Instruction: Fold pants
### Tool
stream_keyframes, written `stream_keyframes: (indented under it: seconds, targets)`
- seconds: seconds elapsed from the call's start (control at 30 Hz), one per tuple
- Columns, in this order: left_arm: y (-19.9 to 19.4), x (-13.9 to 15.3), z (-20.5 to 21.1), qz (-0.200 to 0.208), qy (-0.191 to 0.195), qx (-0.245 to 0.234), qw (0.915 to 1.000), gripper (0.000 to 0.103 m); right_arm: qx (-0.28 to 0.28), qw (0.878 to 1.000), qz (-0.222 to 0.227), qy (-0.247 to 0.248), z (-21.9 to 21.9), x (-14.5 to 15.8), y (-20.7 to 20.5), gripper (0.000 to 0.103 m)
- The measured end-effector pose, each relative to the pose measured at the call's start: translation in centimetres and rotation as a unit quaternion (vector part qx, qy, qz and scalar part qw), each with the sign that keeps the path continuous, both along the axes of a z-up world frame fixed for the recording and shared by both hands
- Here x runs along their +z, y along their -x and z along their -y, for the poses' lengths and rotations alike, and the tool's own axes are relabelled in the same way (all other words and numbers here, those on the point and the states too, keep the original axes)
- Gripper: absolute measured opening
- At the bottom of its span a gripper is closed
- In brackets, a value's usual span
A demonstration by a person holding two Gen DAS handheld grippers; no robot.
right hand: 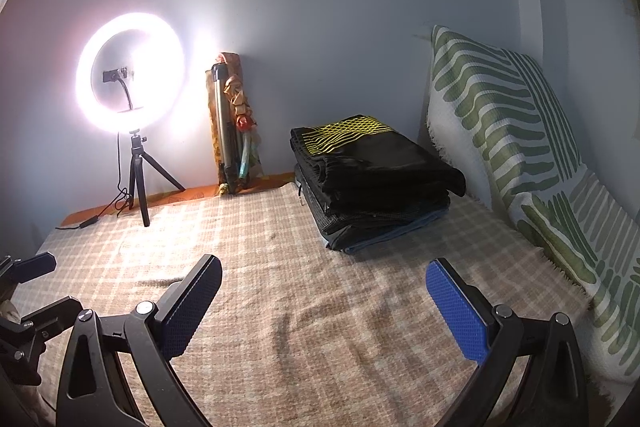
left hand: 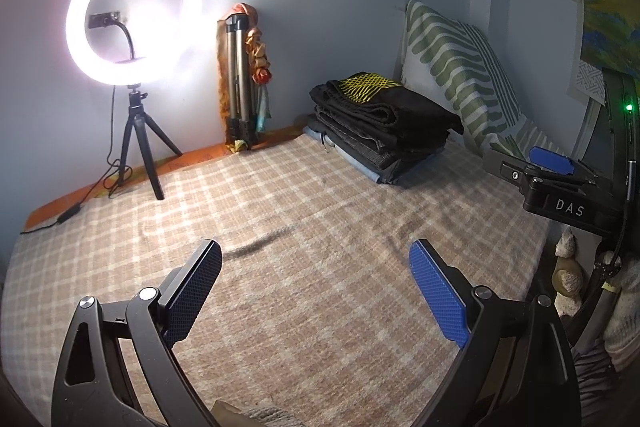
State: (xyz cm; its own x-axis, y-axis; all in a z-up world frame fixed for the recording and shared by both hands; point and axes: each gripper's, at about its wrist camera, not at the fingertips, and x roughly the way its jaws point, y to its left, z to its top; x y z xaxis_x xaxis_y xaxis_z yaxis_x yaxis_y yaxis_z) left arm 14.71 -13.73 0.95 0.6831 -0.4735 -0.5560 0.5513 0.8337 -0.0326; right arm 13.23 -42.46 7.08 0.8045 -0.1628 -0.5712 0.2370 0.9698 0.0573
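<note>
- My left hand-held gripper (left hand: 316, 291) hangs over the checked blanket (left hand: 280, 211) on the bed, its blue pads spread wide with nothing between them.
- My right hand-held gripper (right hand: 324, 311) is released the same way, fingers apart above the same blanket, nothing gripped.
- The pants (right hand: 372, 167) lie folded in a stack at the far end of the bed, dark pieces on top of a bluish one; the top piece carries a yellow net pattern.
- The stack sits just beside the green-striped pillow (right hand: 520, 131), which leans on the wall.
- Both grippers are well apart from the stack.
- A lit ring light (left hand: 128, 15) stands on a small tripod at the far left edge of the bed.
- A folded tripod (left hand: 240, 79) leans on the wall between light and stack.
</note>
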Motion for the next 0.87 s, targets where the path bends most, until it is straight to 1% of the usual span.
stream_keyframes:
  seconds: [0.5,0.73,0.87]
  targets:
    - [0.00,-0.11,0.11,-0.001,0.000,-0.002,1.0000,0.095,0.002,1.000,0.002,0.001,-0.04,0.06,-0.01,0.103]
    - [0.48,-0.12,0.15,0.013,0.003,-0.007,0.9999,0.095,0.003,1.000,0.002,-0.001,-0.22,0.08,-0.05,0.103]
    - [0.41,-0.05,-0.13,0.012,0.005,-0.004,0.9999,0.095,0.004,1.000,0.001,-0.002,-0.47,0.08,-0.14,0.103]
